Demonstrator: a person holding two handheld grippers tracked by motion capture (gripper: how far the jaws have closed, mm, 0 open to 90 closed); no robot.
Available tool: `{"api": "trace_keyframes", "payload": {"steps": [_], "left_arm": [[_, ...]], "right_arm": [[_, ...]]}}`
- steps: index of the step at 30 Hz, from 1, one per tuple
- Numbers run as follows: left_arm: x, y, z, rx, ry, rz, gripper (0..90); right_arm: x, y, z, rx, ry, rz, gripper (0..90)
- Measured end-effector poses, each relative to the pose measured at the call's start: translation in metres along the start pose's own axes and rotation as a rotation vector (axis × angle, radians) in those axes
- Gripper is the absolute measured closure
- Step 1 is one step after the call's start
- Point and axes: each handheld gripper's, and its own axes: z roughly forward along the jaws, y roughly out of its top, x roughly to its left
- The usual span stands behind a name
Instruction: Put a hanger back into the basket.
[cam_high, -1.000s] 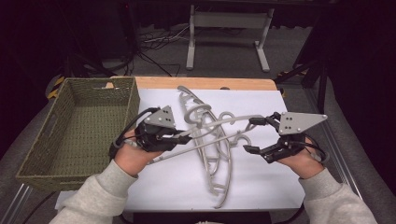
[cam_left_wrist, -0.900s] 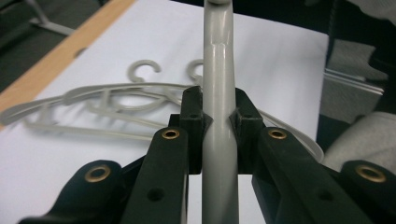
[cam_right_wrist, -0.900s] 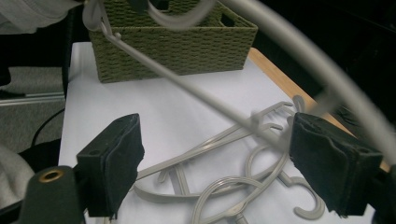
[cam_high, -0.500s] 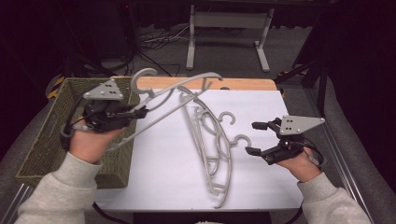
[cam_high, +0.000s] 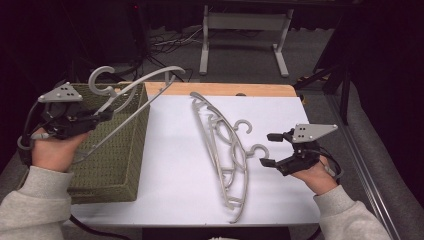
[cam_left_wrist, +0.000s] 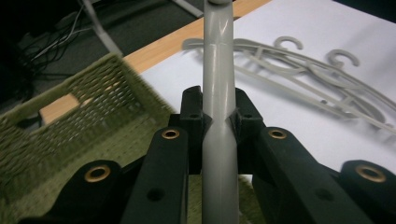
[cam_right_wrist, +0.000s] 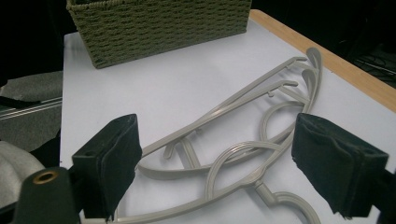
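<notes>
High view: left gripper (cam_high: 102, 116) clamped on grey hanger (cam_high: 131, 93) at upper left, over the basket (cam_high: 131, 165); long arm could catch the rim or swing.

Left gripper view: fingers (cam_left_wrist: 195, 116) pinching the smooth, thin bar; could slip.

Right gripper view: fingers (cam_right_wrist: 114, 161) apart above two tangled hangers (cam_right_wrist: 243, 140) on the table (cam_right_wrist: 154, 88); might lift both.

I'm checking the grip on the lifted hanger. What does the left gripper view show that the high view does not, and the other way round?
Left gripper view: the left gripper's black pads pressing both sides of the grey plastic hanger's bar.

High view: that hanger's hook raised over the olive woven basket, and the right gripper open beside the hooks of the stacked hangers.

Both: the basket, the white table and the grey hangers stacked on it.
</notes>
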Motion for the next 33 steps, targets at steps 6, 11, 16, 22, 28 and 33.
{"api": "trace_keyframes", "payload": {"steps": [6, 11, 16, 22, 28, 33], "left_arm": [[0.025, -0.019, -0.004, 0.032, 0.065, -0.051, 79.6], [0.040, -0.030, -0.008, 0.054, 0.081, -0.068, 79.6], [0.051, -0.041, -0.009, 0.102, 0.103, -0.086, 79.5], [0.059, -0.055, -0.005, 0.115, 0.109, -0.110, 79.5], [0.062, -0.060, 0.001, 0.144, 0.119, -0.119, 79.4], [0.068, -0.065, 0.008, 0.179, 0.131, -0.141, 79.4]], "right_arm": [[-0.002, -0.006, 0.000, -0.001, -0.005, 0.014, 15.2], [-0.002, -0.008, 0.001, 0.002, 0.003, 0.023, 15.0], [-0.001, -0.007, 0.004, 0.008, 0.011, 0.022, 14.8], [0.000, -0.007, 0.007, 0.011, 0.024, 0.022, 14.7], [-0.001, -0.008, 0.008, 0.012, 0.028, 0.031, 14.4], [0.000, -0.008, 0.010, 0.013, 0.038, 0.026, 14.4]]}}
